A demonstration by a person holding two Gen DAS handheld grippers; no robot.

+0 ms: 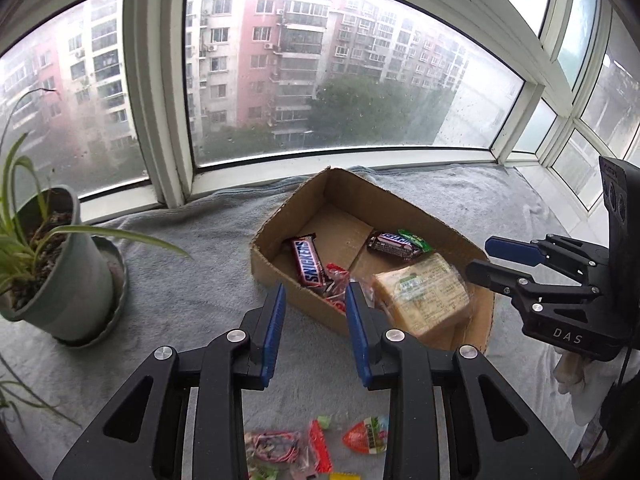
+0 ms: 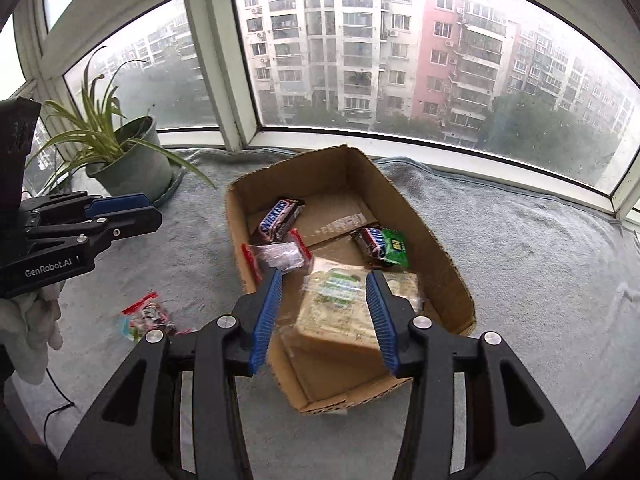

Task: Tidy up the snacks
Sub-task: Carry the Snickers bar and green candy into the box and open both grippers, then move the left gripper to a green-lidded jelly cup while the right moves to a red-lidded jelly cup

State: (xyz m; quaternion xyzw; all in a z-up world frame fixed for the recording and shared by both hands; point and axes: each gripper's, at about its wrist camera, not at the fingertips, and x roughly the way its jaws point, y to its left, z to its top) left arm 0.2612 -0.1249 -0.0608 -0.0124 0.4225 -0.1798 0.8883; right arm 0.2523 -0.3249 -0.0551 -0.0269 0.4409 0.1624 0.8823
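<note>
From the left wrist view, the left claw (image 1: 314,308) hangs above the near wall of the cardboard box (image 1: 276,268), its blue pads set narrowly apart with nothing between them. Inside the box lie a Snickers bar (image 1: 307,261) near the left wall, a red-trimmed clear packet (image 1: 335,285) just beside it, a second Snickers bar (image 1: 390,245) with a green packet (image 1: 416,240) touching it toward the far right, and a wrapped bread loaf (image 1: 426,296) at the near right. Loose candies (image 1: 320,446) lie on the grey blanket (image 1: 180,280) below the claw, outside the box, and these look like the next things to collect. The potted plant (image 1: 56,268) stands well to the left, so reaching down and back toward the candies should keep clear of its leaves. From the right wrist view, the right claw (image 2: 324,312) hovers over the bread loaf (image 2: 340,312), jaws moderately wide and not pressing the wrapper, so the loaf seems to rest in the box (image 2: 424,220) on its own. A good withdrawal would lift straight up, so the pads do not snag the crinkled plastic. One small sweets packet (image 2: 146,316) sits on the blanket to the left of the box; it is thin and slippery, so a low pinch across its middle is probably the safest.
</note>
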